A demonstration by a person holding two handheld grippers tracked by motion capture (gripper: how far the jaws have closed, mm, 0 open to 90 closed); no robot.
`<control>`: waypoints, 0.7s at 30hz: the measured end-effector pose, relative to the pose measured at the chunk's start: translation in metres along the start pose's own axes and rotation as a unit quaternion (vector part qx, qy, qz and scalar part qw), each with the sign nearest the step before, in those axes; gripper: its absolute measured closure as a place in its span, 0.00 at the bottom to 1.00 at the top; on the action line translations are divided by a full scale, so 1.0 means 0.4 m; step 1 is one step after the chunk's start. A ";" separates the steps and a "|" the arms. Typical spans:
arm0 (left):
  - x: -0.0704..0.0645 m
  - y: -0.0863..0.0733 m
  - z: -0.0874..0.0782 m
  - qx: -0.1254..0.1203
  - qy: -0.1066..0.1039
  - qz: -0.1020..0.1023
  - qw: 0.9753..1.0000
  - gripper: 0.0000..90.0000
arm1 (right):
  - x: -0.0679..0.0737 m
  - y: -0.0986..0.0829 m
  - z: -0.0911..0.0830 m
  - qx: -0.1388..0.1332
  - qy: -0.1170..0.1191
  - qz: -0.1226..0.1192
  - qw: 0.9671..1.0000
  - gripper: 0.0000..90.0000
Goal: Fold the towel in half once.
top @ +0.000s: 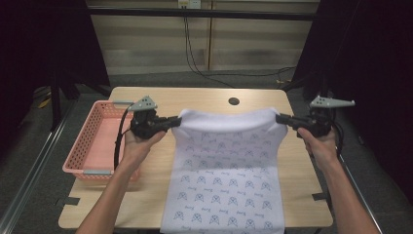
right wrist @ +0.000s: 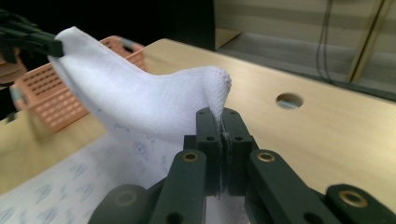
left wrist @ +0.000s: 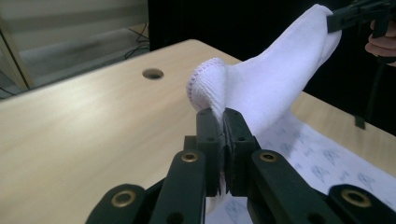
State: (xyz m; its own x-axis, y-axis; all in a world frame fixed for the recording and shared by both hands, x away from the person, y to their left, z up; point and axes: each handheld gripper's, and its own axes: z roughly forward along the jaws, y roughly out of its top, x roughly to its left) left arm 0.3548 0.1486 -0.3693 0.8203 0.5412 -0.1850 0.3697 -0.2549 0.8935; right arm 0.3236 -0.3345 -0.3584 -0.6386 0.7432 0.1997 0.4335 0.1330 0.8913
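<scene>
A white cloth (top: 226, 170) with a small blue print lies down the middle of the wooden table (top: 146, 195), its near end hanging over the front edge. Its far edge is lifted off the table and stretched between my two grippers. My left gripper (top: 179, 121) is shut on the far left corner of the cloth (left wrist: 243, 88). My right gripper (top: 278, 118) is shut on the far right corner of the cloth (right wrist: 154, 105). In the left gripper view the jaws (left wrist: 223, 135) pinch a hemmed fold. The right gripper's jaws (right wrist: 222, 133) pinch the fabric the same way.
A pink plastic basket (top: 100, 141) stands at the table's left edge, beside my left hand, and looks empty. A round cable hole (top: 234, 101) sits near the table's far edge. Bare tabletop lies on both sides of the cloth. Dark curtains flank the table.
</scene>
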 end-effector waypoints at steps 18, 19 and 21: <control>-0.128 -0.325 -0.027 0.148 -0.061 -0.047 0.986 0.96 | 0.194 -0.364 -0.064 0.174 0.051 0.036 0.983 0.98; -0.134 -0.333 -0.020 0.156 -0.065 -0.047 0.984 0.96 | 0.194 -0.380 -0.056 0.187 0.051 0.039 0.980 0.98; -0.144 -0.339 -0.010 0.174 -0.061 -0.035 0.982 0.96 | 0.193 -0.400 -0.043 0.209 0.047 0.041 0.976 0.98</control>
State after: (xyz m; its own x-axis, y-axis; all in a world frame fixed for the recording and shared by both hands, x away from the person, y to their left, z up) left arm 0.2557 0.1551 -0.4783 0.8264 0.4719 -0.3074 0.5357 -0.4903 0.6875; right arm 0.1940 -0.3099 -0.4787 -0.6381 0.7012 0.3181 0.6943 0.3455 0.6313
